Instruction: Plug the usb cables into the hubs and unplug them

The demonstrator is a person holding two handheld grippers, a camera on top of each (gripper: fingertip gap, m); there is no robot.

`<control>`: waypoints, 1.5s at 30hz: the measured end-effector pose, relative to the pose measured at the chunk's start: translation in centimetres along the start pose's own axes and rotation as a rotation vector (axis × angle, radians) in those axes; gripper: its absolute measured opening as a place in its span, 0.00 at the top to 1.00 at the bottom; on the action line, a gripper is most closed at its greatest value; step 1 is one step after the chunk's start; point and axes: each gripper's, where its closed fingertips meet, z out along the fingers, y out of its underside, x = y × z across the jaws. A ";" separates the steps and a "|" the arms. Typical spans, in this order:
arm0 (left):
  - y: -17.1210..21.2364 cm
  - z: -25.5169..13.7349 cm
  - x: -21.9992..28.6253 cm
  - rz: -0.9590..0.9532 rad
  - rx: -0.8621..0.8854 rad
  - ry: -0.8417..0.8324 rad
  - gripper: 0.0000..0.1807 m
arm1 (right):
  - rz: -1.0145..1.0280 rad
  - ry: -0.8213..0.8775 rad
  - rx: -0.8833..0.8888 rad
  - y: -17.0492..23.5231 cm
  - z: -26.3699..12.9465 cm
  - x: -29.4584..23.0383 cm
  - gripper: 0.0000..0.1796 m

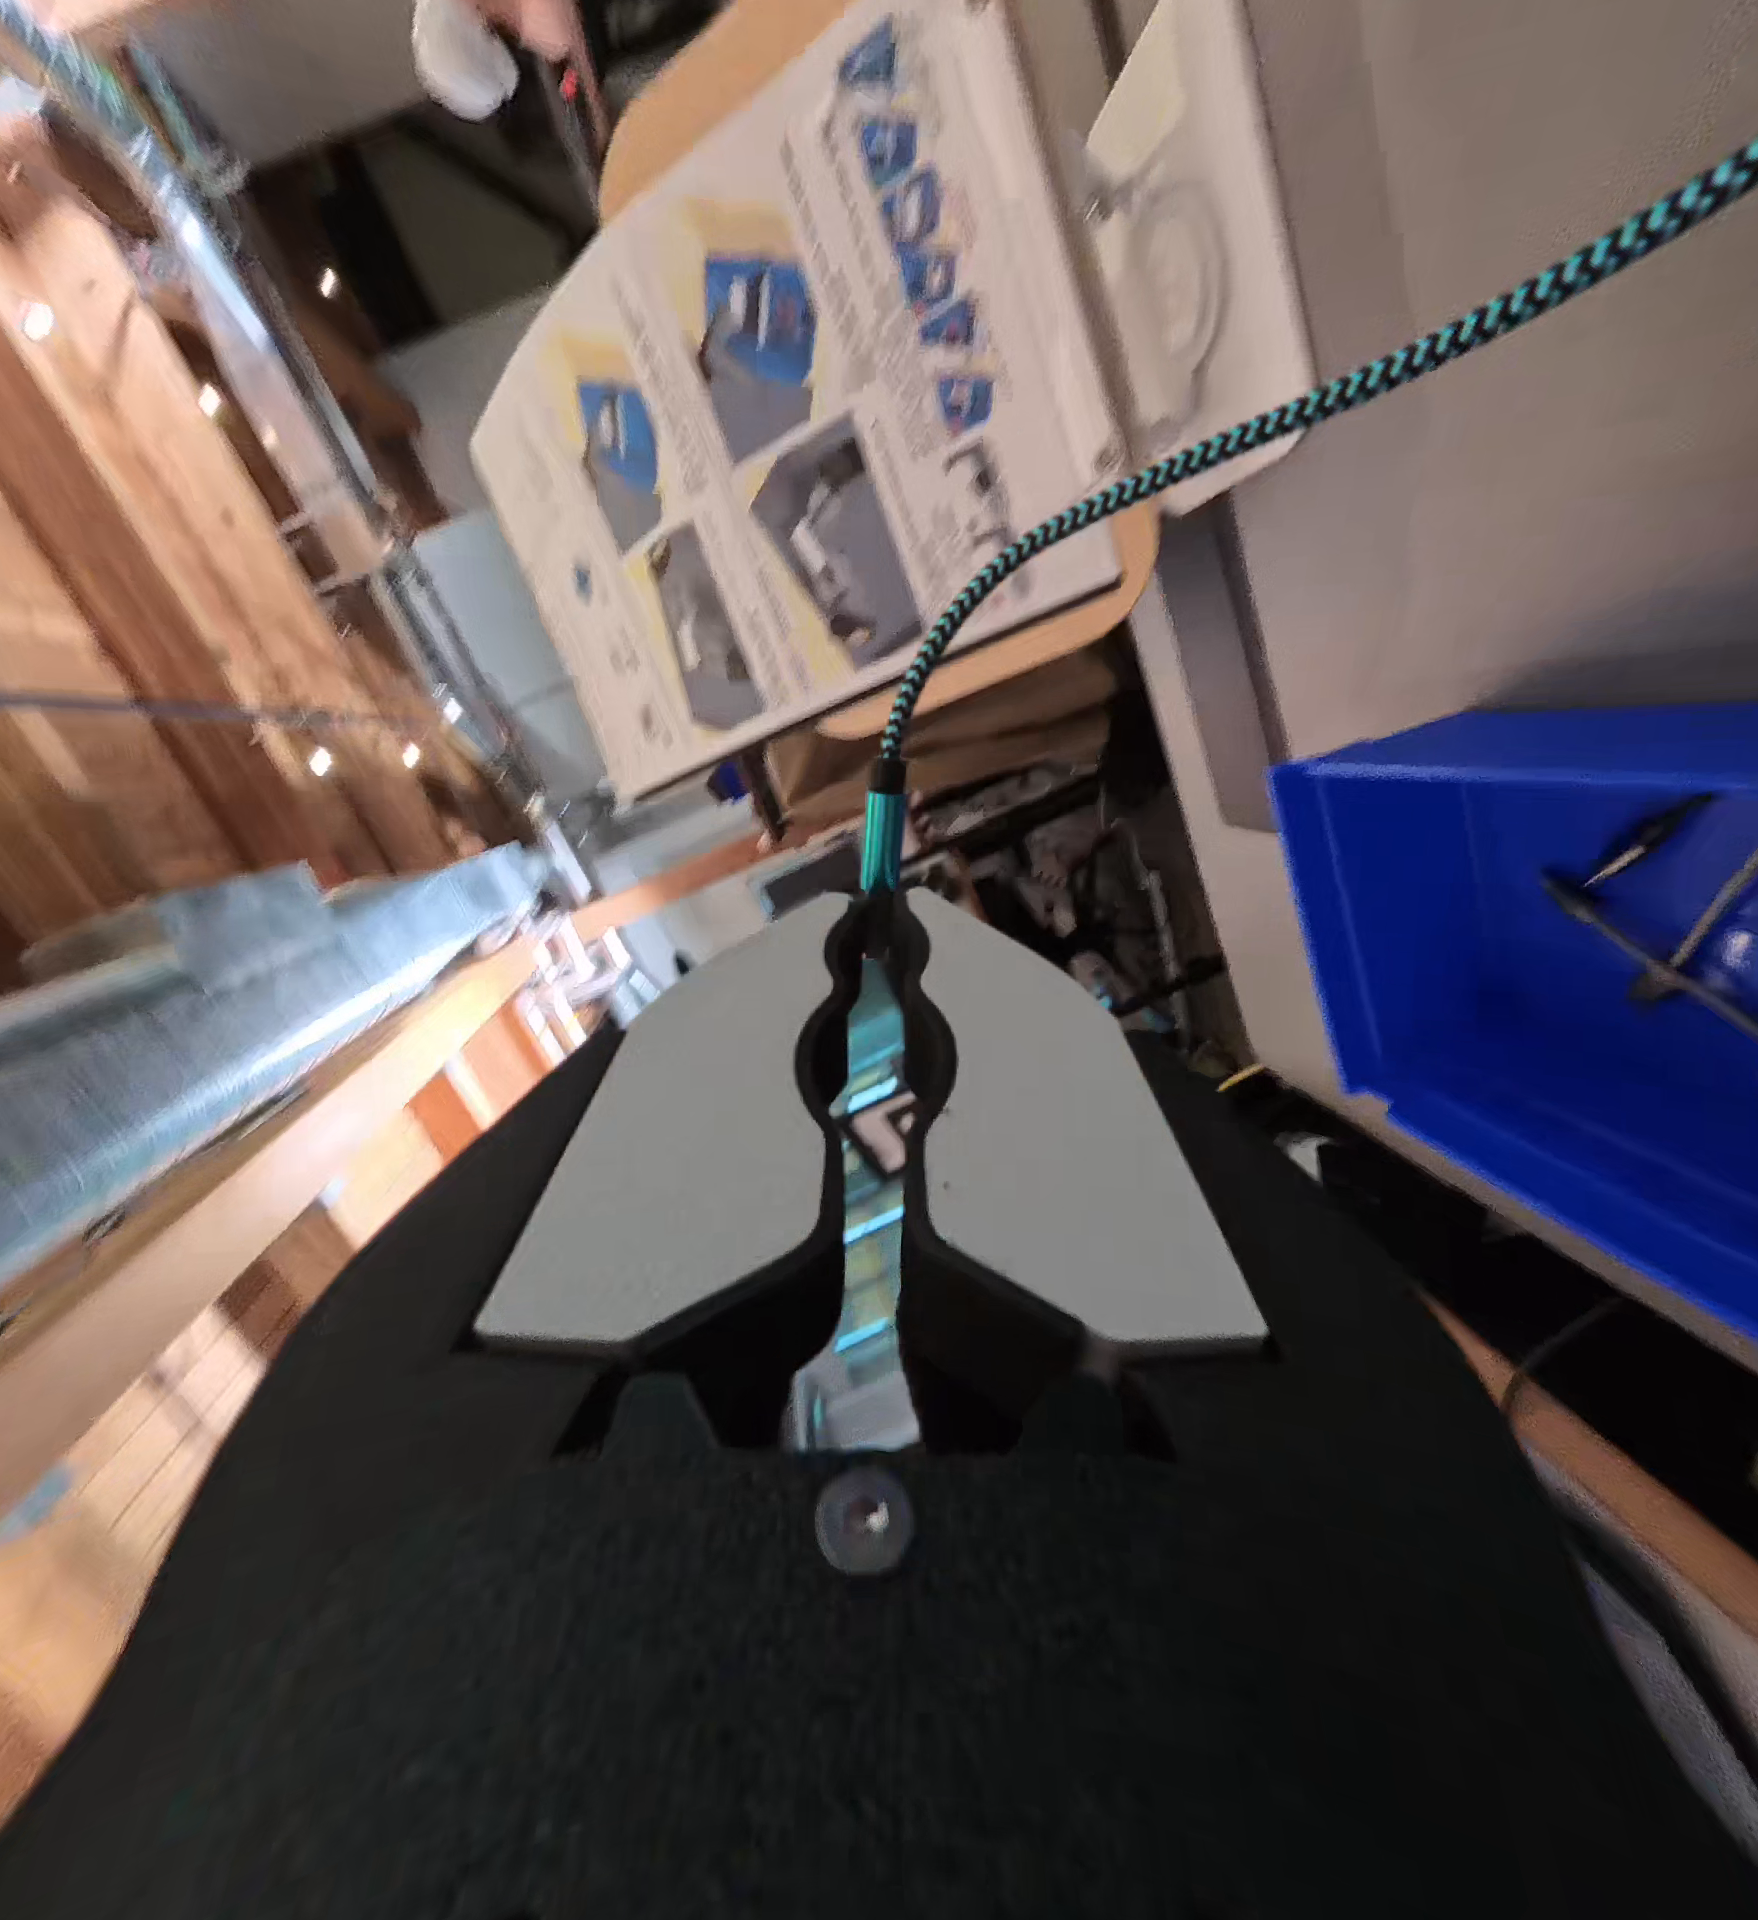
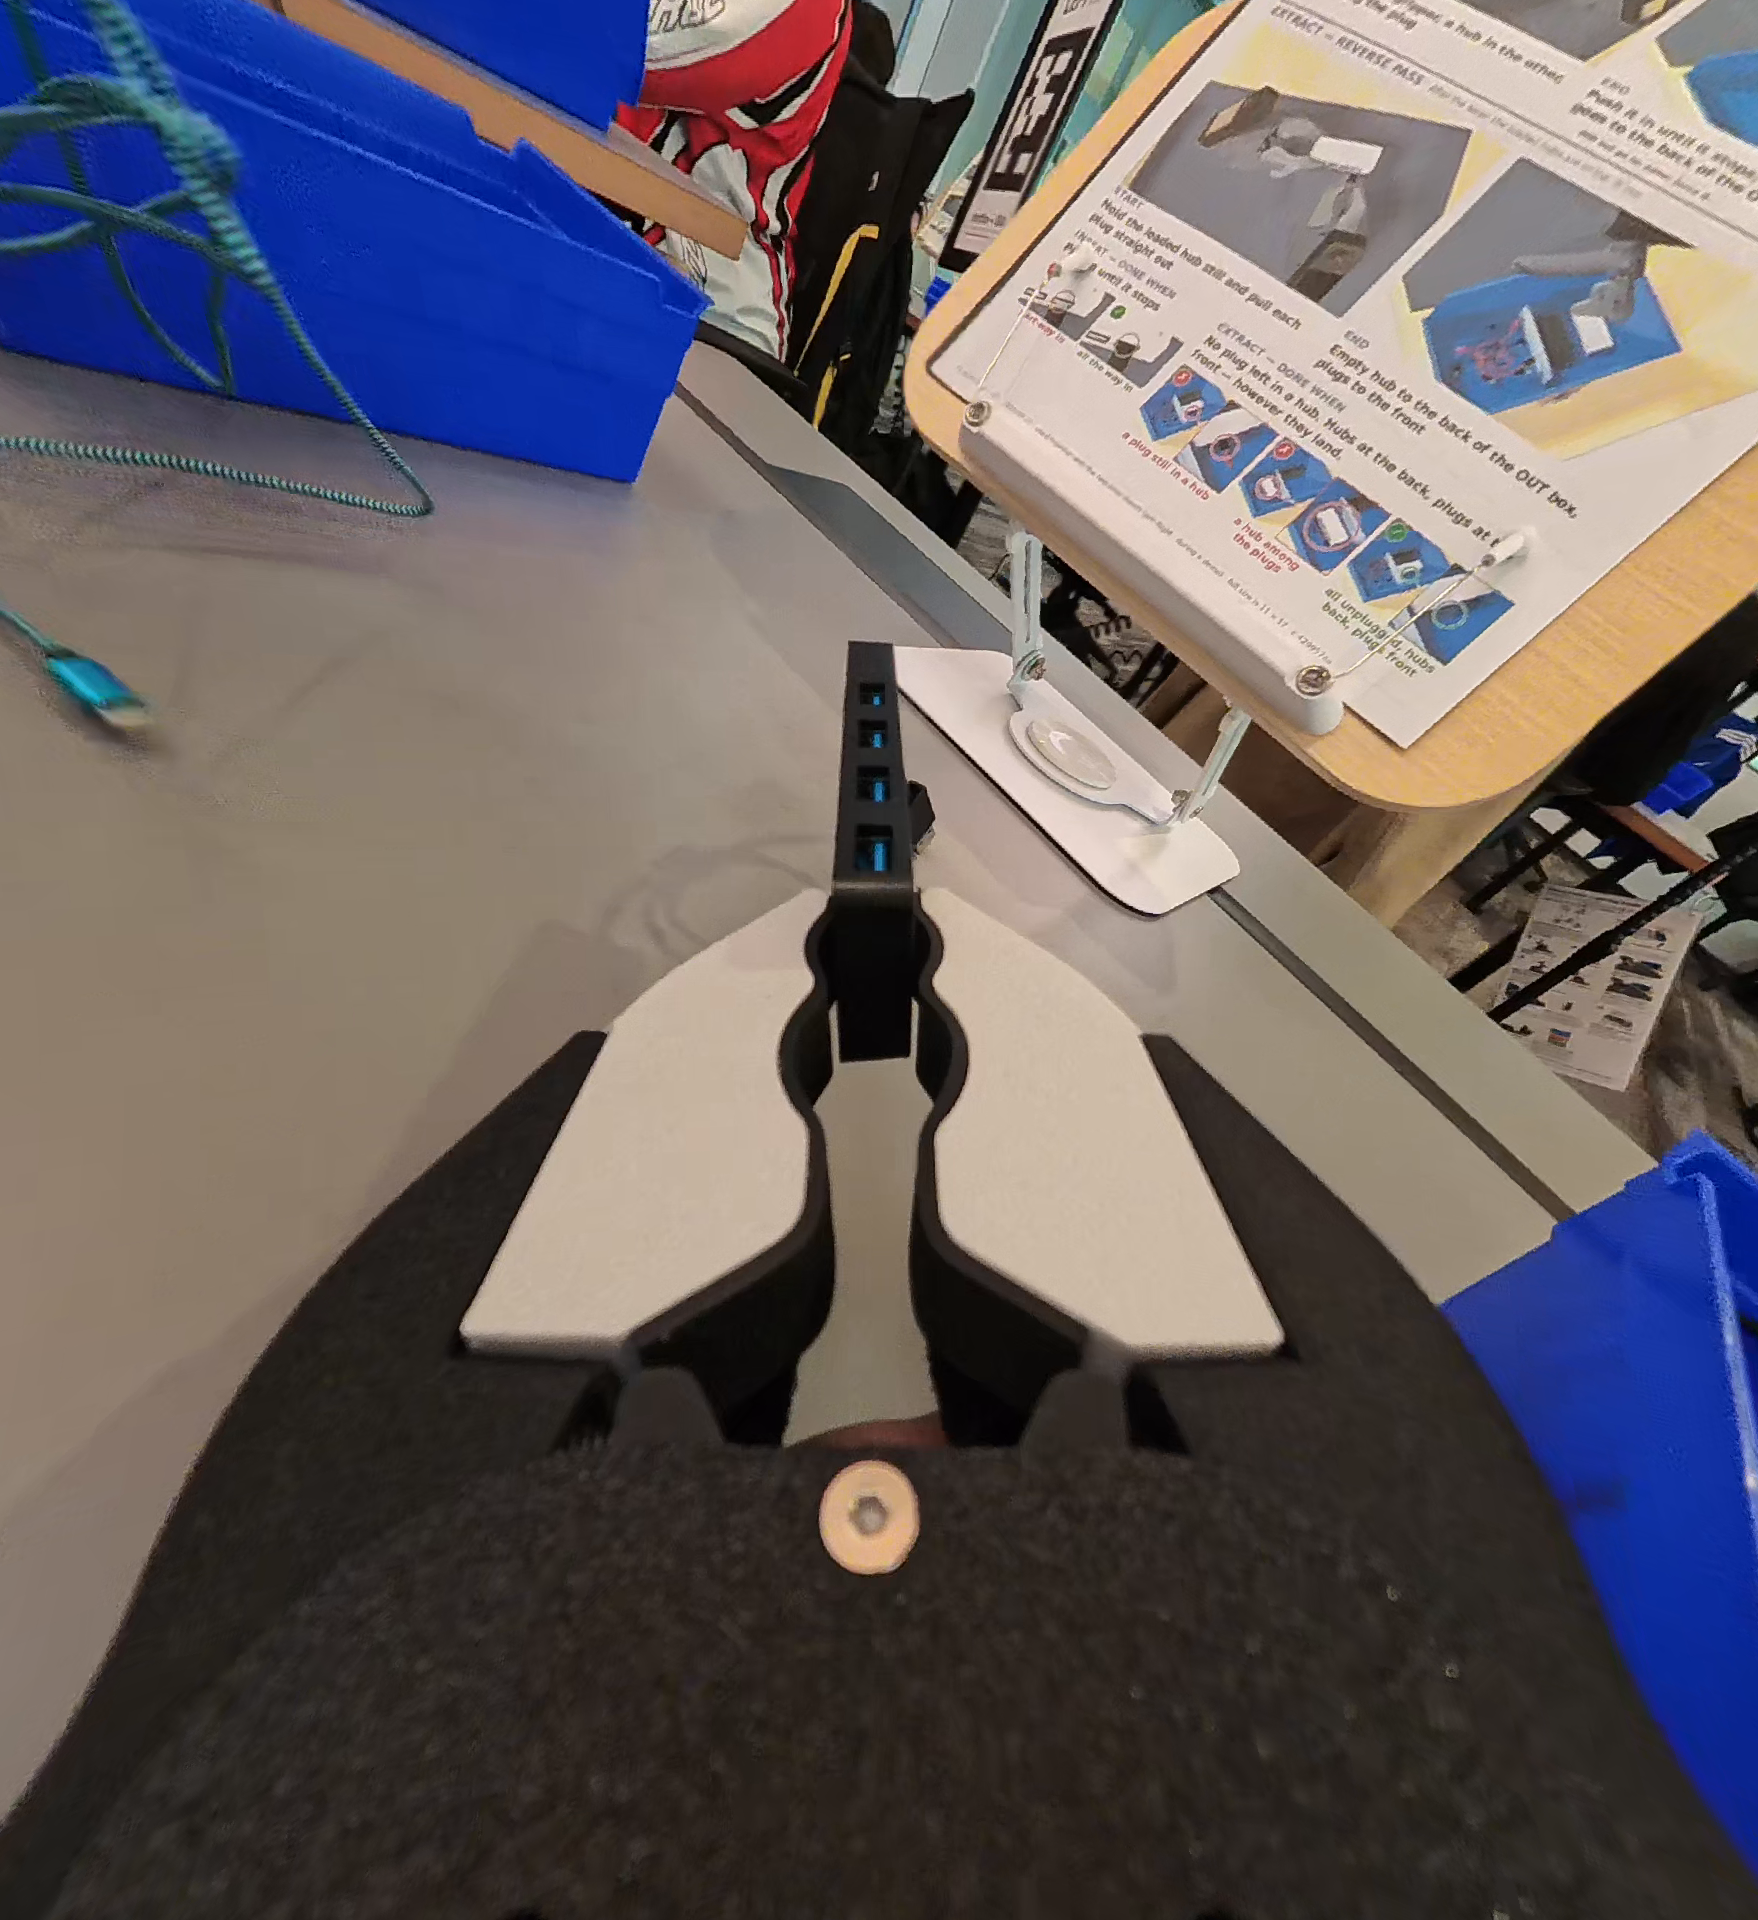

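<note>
Between the closed fingers of the left gripper sits the teal plug of a braided cable, held aloft and steeply tilted, its cord trailing off toward the blue bin. The right gripper is clamped on a black hub, four ports empty, above the desk near its far edge. A second teal plug lies loose toward the desk's left edge. Judged risk: the tilted plug meets a port crooked and jams, or cord tension twists it in the grip.
</note>
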 end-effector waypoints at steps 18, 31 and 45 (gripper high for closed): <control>-16.0 11.8 19.3 -0.069 0.387 0.560 0.97 | -0.040 0.004 -0.014 0.2 0.1 -0.3 0.94; -9.3 10.9 19.4 -0.855 0.064 0.452 0.76 | -0.017 0.003 -0.010 0.2 0.1 -0.2 0.94; -17.6 8.7 19.4 -2.364 -0.100 0.514 0.79 | 0.008 -0.007 0.003 -0.3 0.0 -0.1 0.94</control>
